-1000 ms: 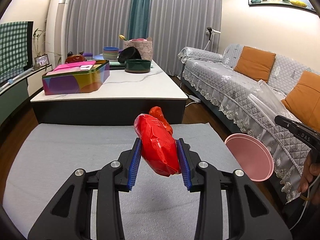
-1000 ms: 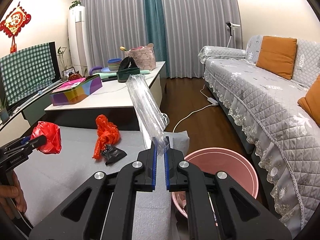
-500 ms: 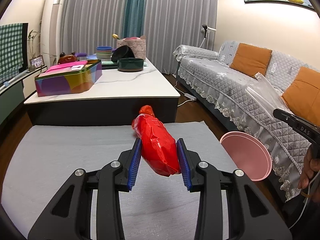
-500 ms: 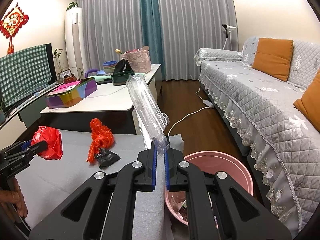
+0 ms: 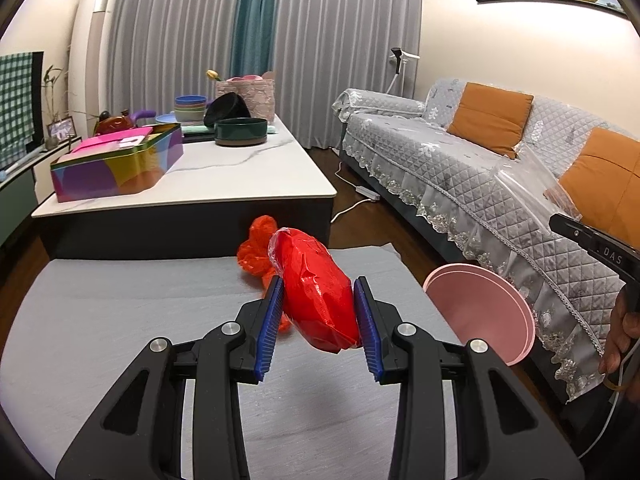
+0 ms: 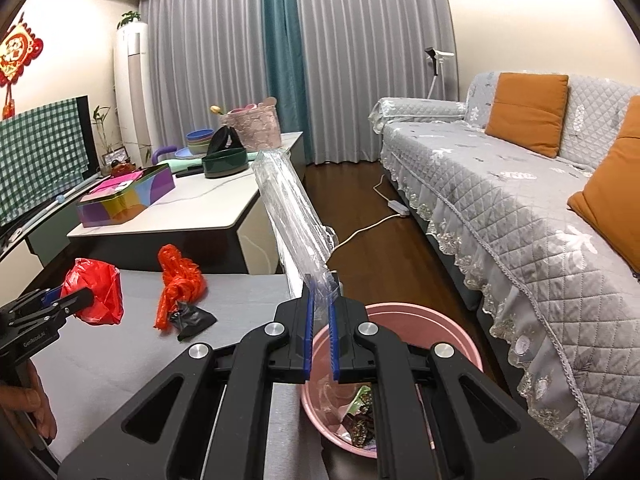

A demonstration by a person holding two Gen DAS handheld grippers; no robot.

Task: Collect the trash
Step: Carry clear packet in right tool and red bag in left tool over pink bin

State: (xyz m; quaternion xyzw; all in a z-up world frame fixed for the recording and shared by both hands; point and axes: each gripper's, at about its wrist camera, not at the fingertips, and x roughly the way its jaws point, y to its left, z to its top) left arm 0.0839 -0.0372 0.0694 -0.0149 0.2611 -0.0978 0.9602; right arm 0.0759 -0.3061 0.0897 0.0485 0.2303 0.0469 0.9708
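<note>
My left gripper (image 5: pixel 319 312) is shut on a red plastic bag (image 5: pixel 316 294) and holds it above the grey mat (image 5: pixel 120 320); both also show in the right wrist view (image 6: pixel 86 300). My right gripper (image 6: pixel 319 320) is shut on a clear plastic bag (image 6: pixel 292 204) and holds it over the near rim of the pink bin (image 6: pixel 448 328), which has scraps inside. An orange bag (image 6: pixel 176 280) and a black scrap (image 6: pixel 192 320) lie on the mat. The pink bin also shows in the left wrist view (image 5: pixel 480 312), to the right of the mat.
A white low table (image 5: pixel 224 176) behind the mat carries a colourful tin (image 5: pixel 116 164), bowls (image 5: pixel 240 132) and a basket. A grey sofa (image 6: pixel 520 200) with orange cushions runs along the right. A power strip and cable (image 6: pixel 394 206) lie on the wooden floor.
My left gripper has carried the red bag slightly rightward, towards the bin. My right gripper has brought the clear bag over the bin's rim.
</note>
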